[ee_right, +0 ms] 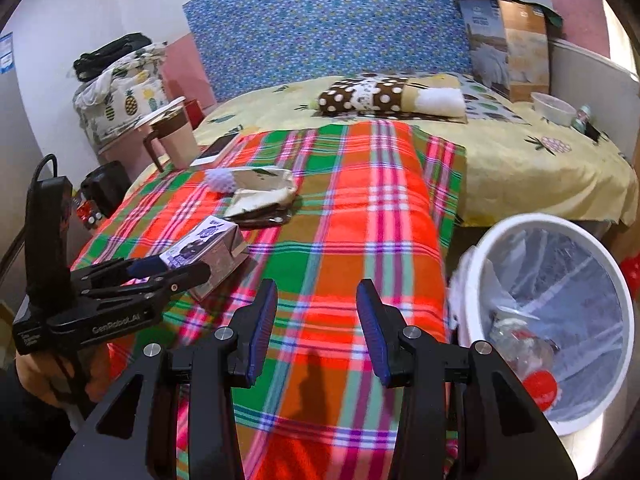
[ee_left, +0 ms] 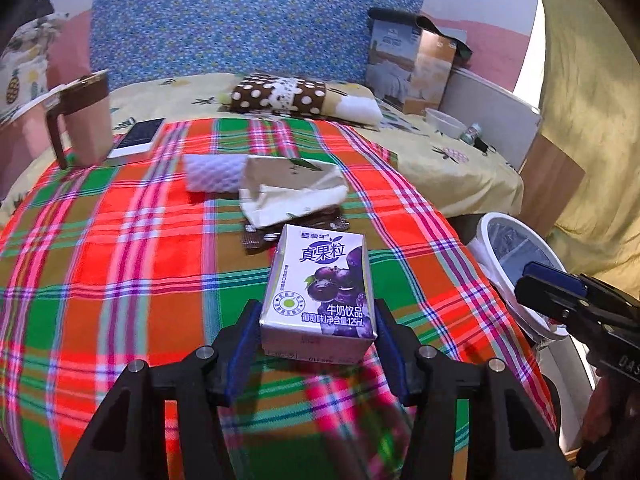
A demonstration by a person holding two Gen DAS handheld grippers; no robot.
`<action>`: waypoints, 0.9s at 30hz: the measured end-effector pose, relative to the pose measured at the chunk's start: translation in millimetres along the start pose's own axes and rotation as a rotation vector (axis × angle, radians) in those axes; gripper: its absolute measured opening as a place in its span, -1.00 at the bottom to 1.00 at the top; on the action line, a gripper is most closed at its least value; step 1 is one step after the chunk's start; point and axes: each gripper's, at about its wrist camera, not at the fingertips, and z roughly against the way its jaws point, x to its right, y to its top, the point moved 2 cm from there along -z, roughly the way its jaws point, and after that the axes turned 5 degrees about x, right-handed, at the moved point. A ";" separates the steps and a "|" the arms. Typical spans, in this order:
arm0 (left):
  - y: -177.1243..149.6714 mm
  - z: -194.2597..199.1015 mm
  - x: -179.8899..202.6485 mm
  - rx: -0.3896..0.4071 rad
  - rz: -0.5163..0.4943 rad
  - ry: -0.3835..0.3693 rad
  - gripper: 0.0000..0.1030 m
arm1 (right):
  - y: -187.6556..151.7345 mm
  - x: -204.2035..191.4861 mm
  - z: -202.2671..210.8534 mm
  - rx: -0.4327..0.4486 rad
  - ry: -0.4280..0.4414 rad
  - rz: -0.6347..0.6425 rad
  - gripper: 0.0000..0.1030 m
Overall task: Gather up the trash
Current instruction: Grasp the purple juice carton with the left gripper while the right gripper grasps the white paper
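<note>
A small purple-and-white milk drink carton [ee_left: 320, 288] [ee_right: 208, 244] lies on the plaid cloth [ee_left: 120, 260]. My left gripper [ee_left: 317, 308] [ee_right: 182, 268] straddles it, a blue pad close to each side, and I see no firm squeeze. My right gripper [ee_right: 316, 286] [ee_left: 528, 280] hovers open over the cloth near its right edge with nothing between its fingers. Beside it stands a white bin [ee_right: 472, 272] [ee_left: 486, 220] with a clear liner, holding a crushed bottle with a red cap [ee_right: 540, 390]. Farther back lie a cream crumpled piece [ee_left: 292, 188], a white dimpled pad [ee_left: 212, 172] and a dark wrapper [ee_left: 260, 236].
A pink mug with a brown lid [ee_left: 84, 120] and a phone [ee_left: 138, 136] sit at the cloth's back left. Behind are a yellow sheet, a dotted pillow [ee_left: 280, 94], a white bowl [ee_left: 444, 120] and a box [ee_left: 408, 64] against the blue headboard.
</note>
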 end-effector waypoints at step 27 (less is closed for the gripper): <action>15.2 12.7 -67.2 0.051 0.096 0.062 0.06 | 59.8 -26.9 -93.0 -0.067 0.044 0.133 -0.15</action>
